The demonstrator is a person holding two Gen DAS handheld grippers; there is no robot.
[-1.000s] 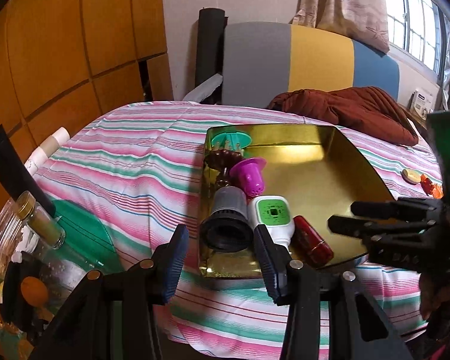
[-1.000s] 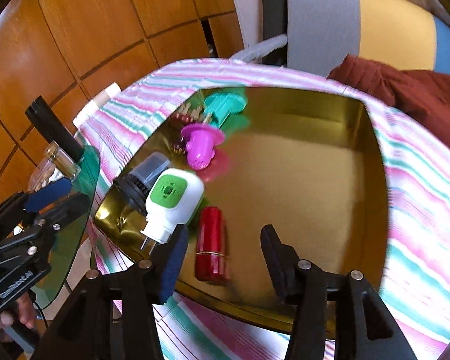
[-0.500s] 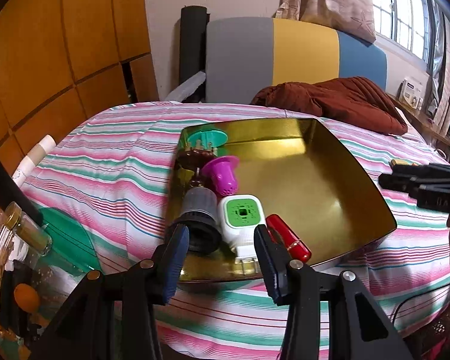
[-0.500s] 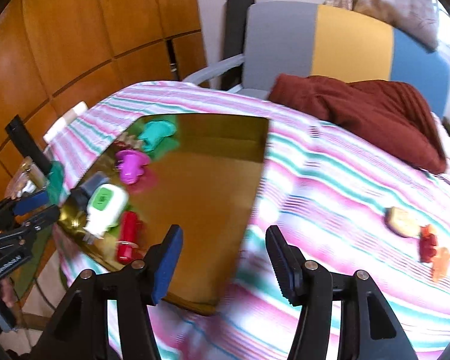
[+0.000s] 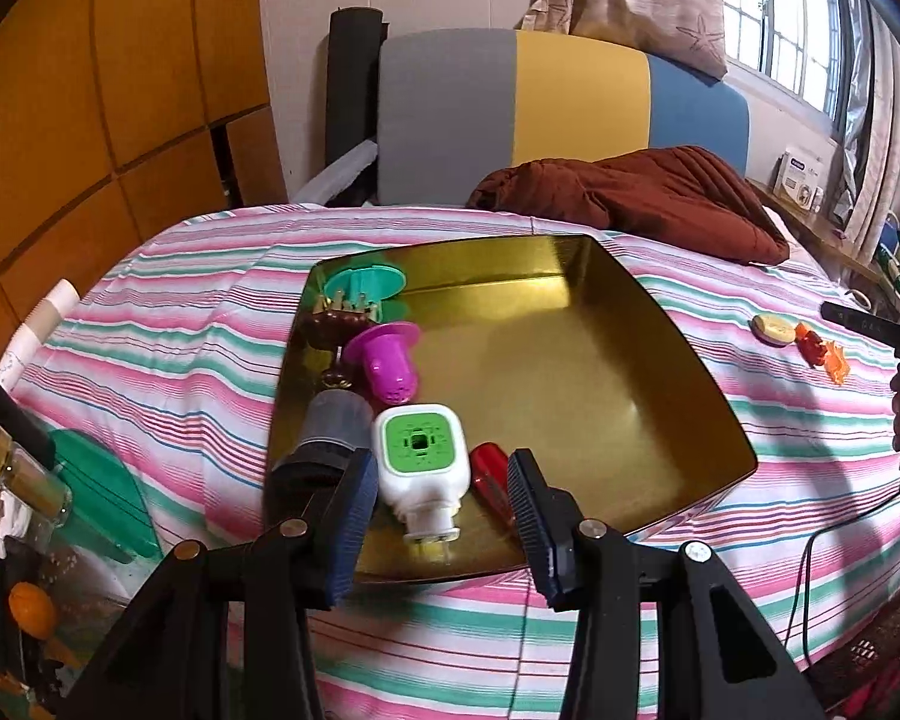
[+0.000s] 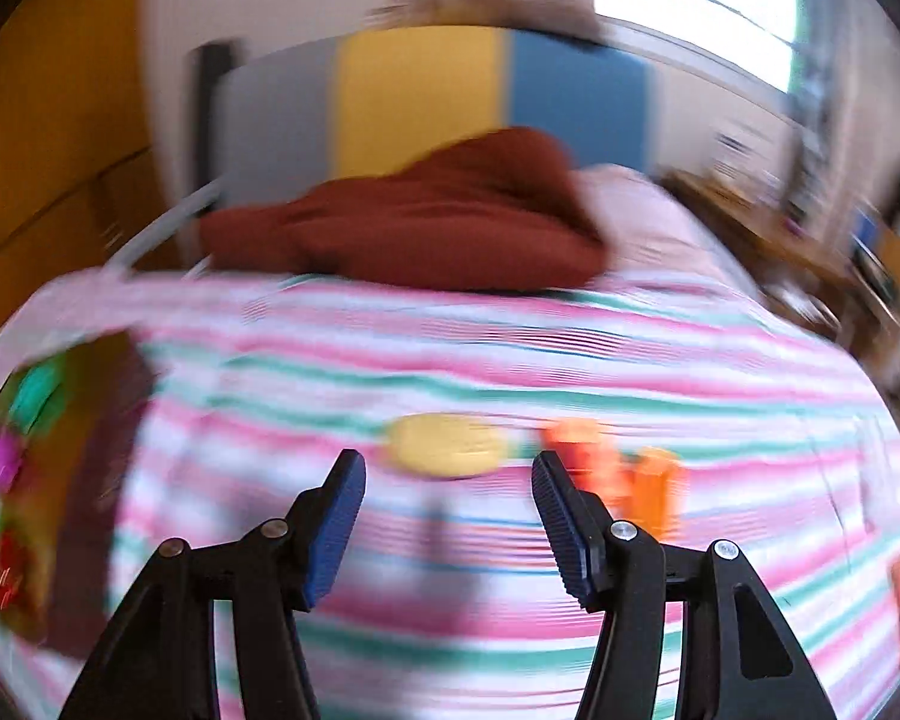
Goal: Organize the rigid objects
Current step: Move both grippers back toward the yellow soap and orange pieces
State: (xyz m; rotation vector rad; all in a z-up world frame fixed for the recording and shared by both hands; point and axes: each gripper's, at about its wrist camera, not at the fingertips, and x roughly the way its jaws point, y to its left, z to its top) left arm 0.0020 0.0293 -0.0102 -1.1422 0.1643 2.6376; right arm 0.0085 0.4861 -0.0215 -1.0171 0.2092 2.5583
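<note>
A gold tray (image 5: 570,360) lies on the striped bedspread. Along its left side lie a teal piece (image 5: 363,285), a brown comb-like piece (image 5: 333,324), a magenta cup (image 5: 387,360), a grey-black cylinder (image 5: 324,438), a white-and-green plug (image 5: 420,456) and a red tube (image 5: 492,474). My left gripper (image 5: 438,516) is open and empty over the tray's near edge. My right gripper (image 6: 447,516) is open and empty, just short of a yellow oval object (image 6: 450,444) with orange pieces (image 6: 618,474) to its right. The right wrist view is blurred.
A brown blanket (image 5: 630,198) lies at the head of the bed before a grey, yellow and blue headboard (image 5: 558,96). A green glass side table (image 5: 96,498) with jars (image 5: 24,474) stands at the left. A cable (image 5: 834,534) hangs over the bed's right edge.
My right gripper has swung right, away from the tray, to the yellow oval and orange pieces. My left gripper has drawn back a little from the tray. Both stay open.
</note>
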